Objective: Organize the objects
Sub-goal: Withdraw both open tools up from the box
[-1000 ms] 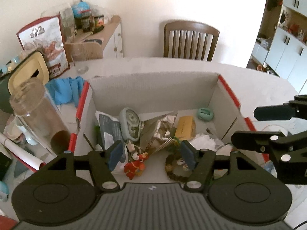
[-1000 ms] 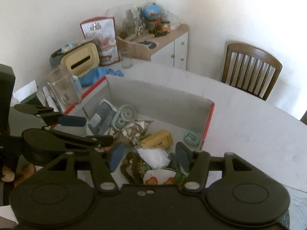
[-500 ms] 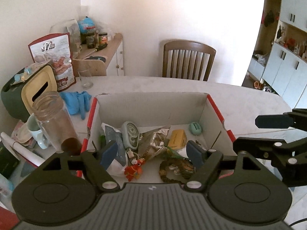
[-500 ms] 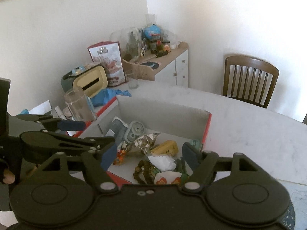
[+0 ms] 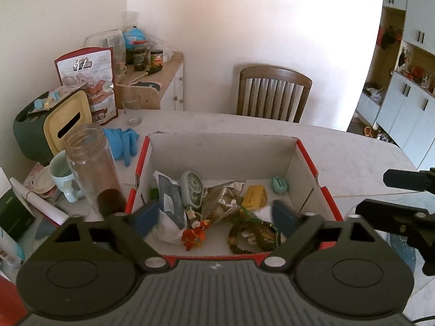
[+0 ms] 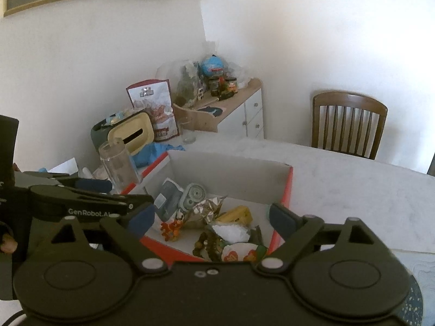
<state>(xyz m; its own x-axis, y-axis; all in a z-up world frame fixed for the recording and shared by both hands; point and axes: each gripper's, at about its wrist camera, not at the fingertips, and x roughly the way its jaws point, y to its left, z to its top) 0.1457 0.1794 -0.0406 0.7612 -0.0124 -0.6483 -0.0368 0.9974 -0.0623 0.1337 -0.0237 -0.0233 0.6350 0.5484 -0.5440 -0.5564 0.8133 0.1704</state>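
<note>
A red-rimmed cardboard box (image 5: 223,152) stands on the white table and holds several small things. Among them are a red toy (image 5: 194,233), a grey-green gadget (image 5: 193,191), a foil wrapper (image 5: 223,198), a yellow block (image 5: 254,197) and a bead bracelet (image 5: 250,237). My left gripper (image 5: 214,217) hovers over the box's near edge, jaws opening wide, with nothing between them. Seen from the right wrist, the box (image 6: 231,174) lies ahead. My right gripper (image 6: 212,217) hangs above its near corner, jaws also opening and empty. The left gripper (image 6: 89,198) shows beside it.
Left of the box stand a tall glass jar (image 5: 92,171), a pale mug (image 5: 64,180), blue gloves (image 5: 122,138), a yellow-lidded tissue box (image 5: 68,121) and a snack bag (image 5: 89,81). A wooden chair (image 5: 273,92) is behind the table. A cluttered cabinet (image 5: 160,81) stands in the corner.
Both grippers have drawn back and risen from the box, so more of the room shows. Their jaws have spread wider. The things in the box have not moved.
</note>
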